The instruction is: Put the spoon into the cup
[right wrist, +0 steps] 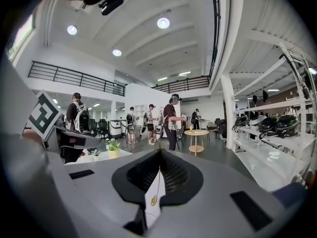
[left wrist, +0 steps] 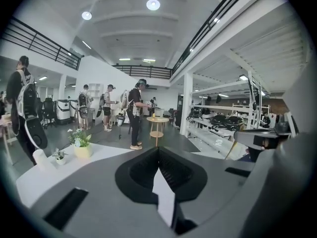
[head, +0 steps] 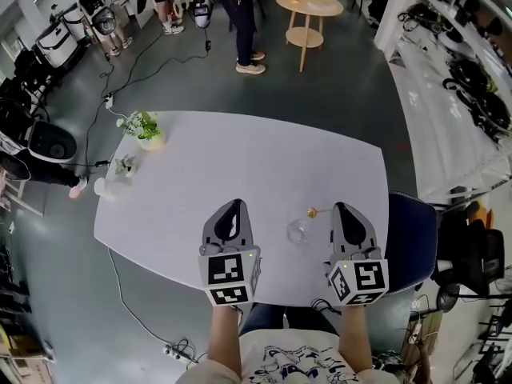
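cup [head: 298, 232]: clear glass, upright | spoon [head: 314, 212]: gold, flat, just beyond cup

A dark grey floor [head: 344, 110] spreads round a white, round-cornered surface [head: 240, 166]. Two small potted plants [head: 144, 126] stand at its far left edge, and a blue chair [head: 412, 234] sits at its right side. Beyond it stands a round wooden side table [head: 309, 6] with a lower shelf. White shelving [head: 448, 70] carrying dark gear lines the right wall. Black cables [head: 136, 70] trail across the floor. Several people [head: 244, 22] stand at the far end. Round ceiling lights [left wrist: 153, 4] glow above a black-railed mezzanine [left wrist: 37, 41].
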The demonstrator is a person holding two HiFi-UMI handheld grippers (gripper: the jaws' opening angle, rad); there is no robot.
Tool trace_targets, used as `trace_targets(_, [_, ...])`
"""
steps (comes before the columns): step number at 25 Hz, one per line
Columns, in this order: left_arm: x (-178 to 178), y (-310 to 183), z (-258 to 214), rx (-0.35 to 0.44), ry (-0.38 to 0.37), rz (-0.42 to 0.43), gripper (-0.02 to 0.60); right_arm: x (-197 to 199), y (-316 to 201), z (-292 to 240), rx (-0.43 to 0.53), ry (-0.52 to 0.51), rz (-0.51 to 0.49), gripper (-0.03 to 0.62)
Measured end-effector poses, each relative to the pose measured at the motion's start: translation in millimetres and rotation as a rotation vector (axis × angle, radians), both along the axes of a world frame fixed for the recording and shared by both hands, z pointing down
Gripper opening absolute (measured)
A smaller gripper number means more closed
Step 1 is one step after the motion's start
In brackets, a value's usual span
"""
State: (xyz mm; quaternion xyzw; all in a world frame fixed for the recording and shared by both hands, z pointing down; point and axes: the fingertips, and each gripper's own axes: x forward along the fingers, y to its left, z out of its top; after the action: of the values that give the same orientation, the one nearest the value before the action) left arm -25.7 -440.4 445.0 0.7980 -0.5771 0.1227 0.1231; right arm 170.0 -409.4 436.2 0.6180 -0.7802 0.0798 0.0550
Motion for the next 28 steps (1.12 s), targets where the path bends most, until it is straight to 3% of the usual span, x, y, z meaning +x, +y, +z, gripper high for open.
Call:
trace_targets(13, [-1,9,36,-0.087,0.008,-0.066,0.014,1,-8,39,-0.106,-0.019,-0.090,0.018])
trace_targets(19, [-3,14,55,-0.125,0.003,-0.081,0.014,-6,-7,76,-0.194,-0.074,-0.121,0.018])
trace_targets(28, [-8,16,71,-0.152,-0.006,-0.080,0.014,-17,-6,133,-0.297,-0.069,-0.154,0.018])
